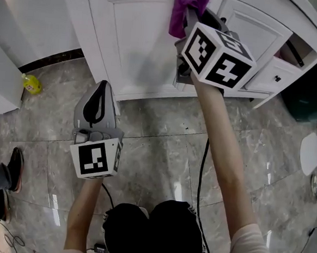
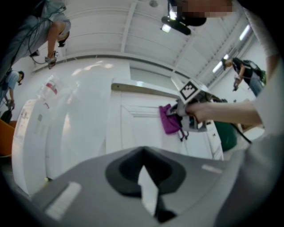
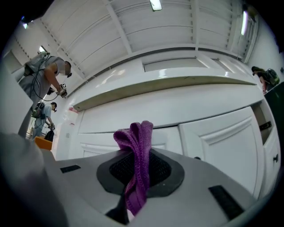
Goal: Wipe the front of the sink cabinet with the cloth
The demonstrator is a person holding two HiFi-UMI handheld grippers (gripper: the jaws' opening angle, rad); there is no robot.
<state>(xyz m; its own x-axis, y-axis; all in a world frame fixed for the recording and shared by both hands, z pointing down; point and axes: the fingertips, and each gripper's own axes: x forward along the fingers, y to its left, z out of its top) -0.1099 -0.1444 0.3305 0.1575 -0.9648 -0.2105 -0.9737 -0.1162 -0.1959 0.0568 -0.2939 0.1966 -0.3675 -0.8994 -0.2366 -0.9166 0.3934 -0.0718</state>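
The purple cloth (image 1: 187, 8) hangs bunched against the top of the white sink cabinet's door (image 1: 138, 40). My right gripper (image 1: 191, 15) is shut on it and holds it at the door's upper right corner. In the right gripper view the cloth (image 3: 136, 164) is pinched between the jaws and sticks up past them, with the cabinet front (image 3: 213, 133) close ahead. My left gripper (image 1: 101, 87) is shut on nothing and hovers over the floor, pointing at the door's lower part. The left gripper view also shows the cloth (image 2: 169, 119) and the door (image 2: 137, 128).
A small yellow object (image 1: 30, 84) lies on the marble floor by the cabinet's left side. A neighbouring cabinet door or drawer (image 1: 277, 72) stands ajar at the right, beside a dark green bin (image 1: 314, 92). A person's shoe (image 1: 15, 164) and cables are at the lower left.
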